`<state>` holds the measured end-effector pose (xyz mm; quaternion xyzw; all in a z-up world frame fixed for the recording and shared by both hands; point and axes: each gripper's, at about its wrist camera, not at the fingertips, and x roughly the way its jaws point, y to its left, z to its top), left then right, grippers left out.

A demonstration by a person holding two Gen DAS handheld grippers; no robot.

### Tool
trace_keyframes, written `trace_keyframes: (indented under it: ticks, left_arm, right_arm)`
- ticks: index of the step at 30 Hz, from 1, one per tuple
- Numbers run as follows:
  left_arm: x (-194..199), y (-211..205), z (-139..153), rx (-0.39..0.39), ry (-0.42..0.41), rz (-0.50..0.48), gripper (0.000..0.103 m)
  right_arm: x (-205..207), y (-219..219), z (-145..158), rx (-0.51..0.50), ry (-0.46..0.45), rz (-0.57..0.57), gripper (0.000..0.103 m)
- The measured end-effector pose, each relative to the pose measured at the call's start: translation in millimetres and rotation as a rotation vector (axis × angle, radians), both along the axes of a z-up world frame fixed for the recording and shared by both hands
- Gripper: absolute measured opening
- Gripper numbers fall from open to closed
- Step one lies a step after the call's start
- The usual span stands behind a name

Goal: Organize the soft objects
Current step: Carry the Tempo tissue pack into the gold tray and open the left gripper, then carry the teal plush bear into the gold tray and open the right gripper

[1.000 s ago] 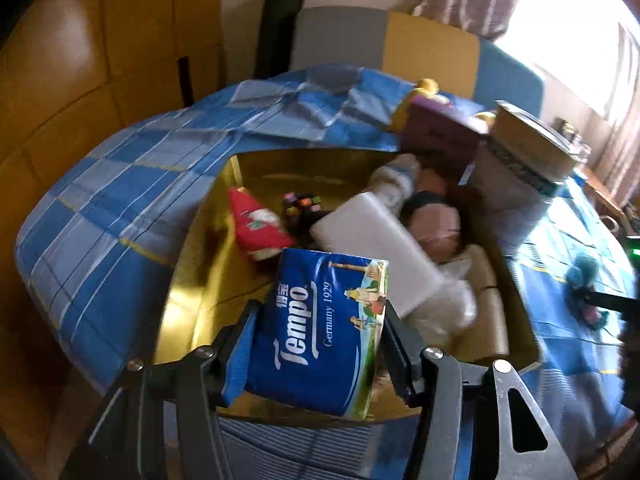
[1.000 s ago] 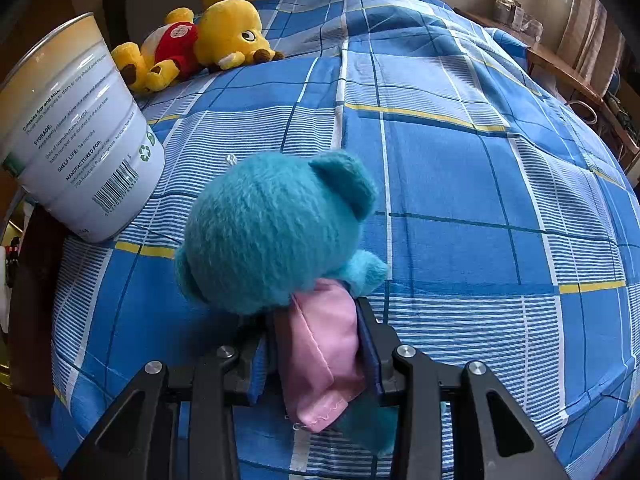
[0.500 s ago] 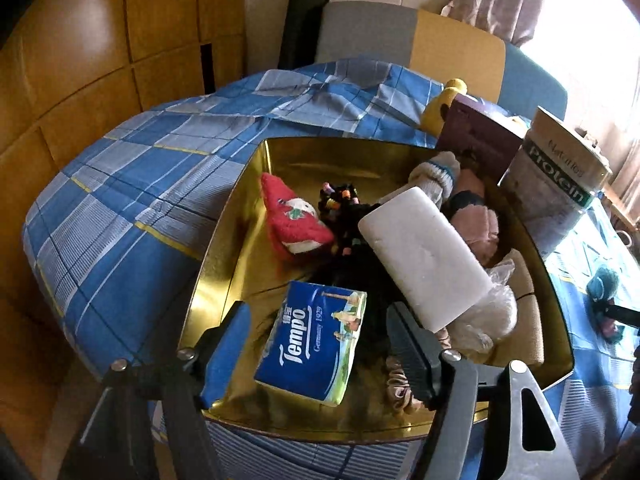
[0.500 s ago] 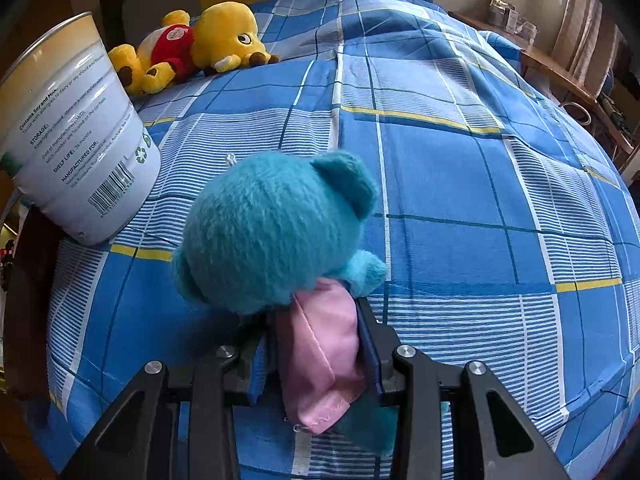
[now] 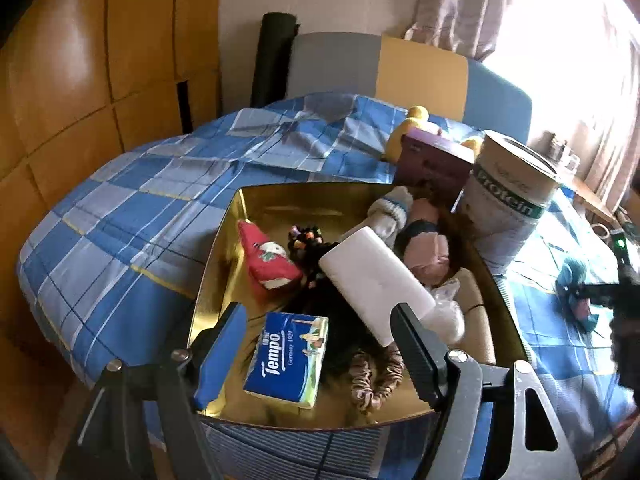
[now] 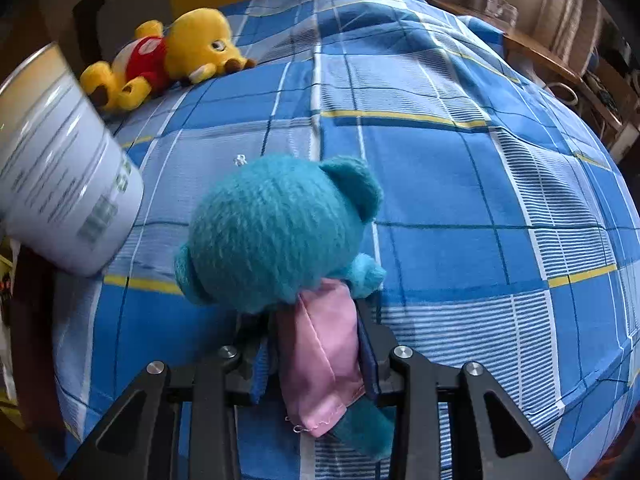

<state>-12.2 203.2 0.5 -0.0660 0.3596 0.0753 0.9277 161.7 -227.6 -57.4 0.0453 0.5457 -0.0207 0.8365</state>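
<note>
A blue Tempo tissue pack (image 5: 288, 356) lies in the near end of the gold tray (image 5: 224, 236). My left gripper (image 5: 318, 314) hovers above it with its jaws opening, and the pads are clear of the pack. The tray also holds a red plush (image 5: 266, 258), a white packet (image 5: 372, 276), socks (image 5: 390, 210) and scrunchies (image 5: 374, 376). My right gripper (image 6: 314, 316) is closing tighter on the pink-clothed body of a teal plush bear (image 6: 276, 232), just over the blue checked bedspread (image 6: 440, 184). The same bear (image 5: 574, 276) shows small at the right of the left wrist view.
A tall protein can (image 6: 60, 184) stands left of the bear, beside the tray's far corner (image 5: 508, 208). A purple box (image 5: 434, 164) leans at the tray's back. A yellow plush in a red shirt (image 6: 180, 52) lies near the headboard. Wooden panels line the left.
My left gripper let go of the Tempo pack, which now lies in the tray; its fingers spread and it drew up and back. The right gripper's view tilted slightly, still gripping the bear.
</note>
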Motion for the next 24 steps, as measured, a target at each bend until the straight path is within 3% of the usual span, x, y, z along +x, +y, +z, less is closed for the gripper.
trace_keyframes:
  ticks: [6,12,18,24]
  left_arm:
    - [-1.8,-3.9,1.7,0.003,-0.007,-0.035,0.075]
    - [-1.0,-6.2,0.9,-0.002,-0.007,-0.049,0.075]
    - [0.7,-3.8,-2.1,-0.015,0.0,-0.058,0.075]
    - [3.7,-0.7,-5.5,-0.021,0.011,-0.055,0.075]
  right_arm:
    - [37.9,-4.0,24.6,-0.005,-0.017,-0.062,0.035]
    - [94.3,12.9,82.4,-0.026,-0.083,-0.071,0.035]
    - [145.8,64.3,141.4,-0.085,-0.148,-0.007,0.035]
    - [175.2,148.5,187.7,-0.095,-0.227,0.132,0.035]
